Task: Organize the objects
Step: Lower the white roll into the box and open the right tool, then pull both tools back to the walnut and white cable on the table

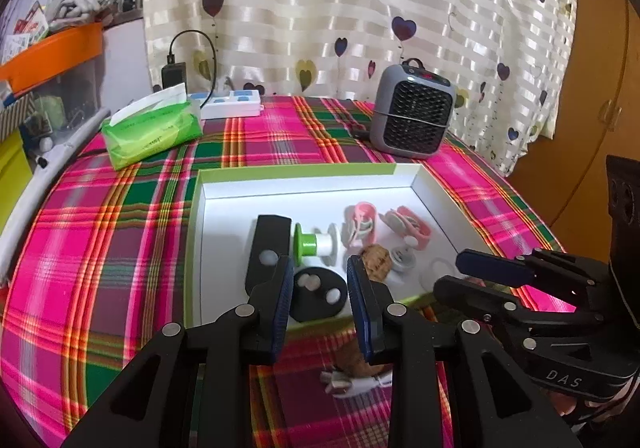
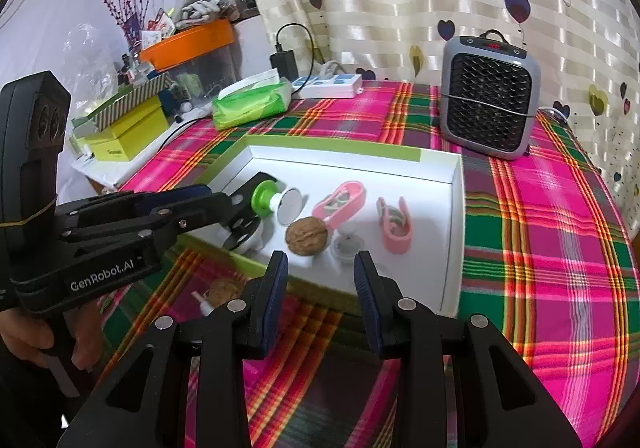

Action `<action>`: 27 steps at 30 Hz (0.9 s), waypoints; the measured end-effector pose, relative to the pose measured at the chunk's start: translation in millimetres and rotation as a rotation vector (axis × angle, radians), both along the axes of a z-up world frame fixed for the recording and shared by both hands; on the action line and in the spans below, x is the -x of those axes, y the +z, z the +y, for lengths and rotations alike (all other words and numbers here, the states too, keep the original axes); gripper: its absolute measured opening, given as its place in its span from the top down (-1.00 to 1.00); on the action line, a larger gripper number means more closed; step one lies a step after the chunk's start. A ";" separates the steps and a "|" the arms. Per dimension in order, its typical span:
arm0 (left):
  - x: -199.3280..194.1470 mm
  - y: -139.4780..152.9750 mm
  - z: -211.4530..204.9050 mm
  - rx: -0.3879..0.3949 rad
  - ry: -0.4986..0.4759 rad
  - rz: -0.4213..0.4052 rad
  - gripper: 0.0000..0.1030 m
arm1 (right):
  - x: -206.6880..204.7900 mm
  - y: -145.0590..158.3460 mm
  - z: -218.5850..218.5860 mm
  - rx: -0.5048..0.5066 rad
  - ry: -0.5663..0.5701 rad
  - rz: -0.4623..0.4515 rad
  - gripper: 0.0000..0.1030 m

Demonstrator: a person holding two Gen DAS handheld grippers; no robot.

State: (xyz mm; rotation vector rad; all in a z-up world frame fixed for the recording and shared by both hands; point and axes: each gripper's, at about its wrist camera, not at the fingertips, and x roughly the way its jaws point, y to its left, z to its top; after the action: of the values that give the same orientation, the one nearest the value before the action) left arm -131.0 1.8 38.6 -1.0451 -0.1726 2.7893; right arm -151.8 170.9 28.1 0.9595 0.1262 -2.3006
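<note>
Both tongs, left gripper (image 1: 318,304) and right gripper (image 2: 320,288), hang with jaws apart and nothing held, just in front of the box (image 2: 452,232). One walnut (image 2: 306,236) lies inside it; another walnut (image 2: 222,292) waits on the cloth before its front rim. Likely best: lower squarely, close gently.

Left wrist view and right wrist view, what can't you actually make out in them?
- Things on the cloth in front of the box: a walnut and a white piece, blurred and partly behind the left gripper in the left wrist view.
- Black round disc: largely hidden by the left gripper's arm in the right wrist view.
- Heater display: too small to read.
- Small grey-white item by the walnut in the box: too blurred to identify.
</note>
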 end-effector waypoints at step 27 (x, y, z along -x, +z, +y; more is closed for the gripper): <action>-31.2 -5.0 10.6 -0.004 -0.032 -0.011 0.51 | -24.7 -0.8 -3.8 0.012 0.061 -0.004 0.30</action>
State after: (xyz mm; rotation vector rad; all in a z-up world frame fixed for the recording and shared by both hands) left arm -99.7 12.4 33.6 -1.0529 -0.1615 2.7543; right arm -127.1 167.1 27.2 0.9417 0.1377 -2.2413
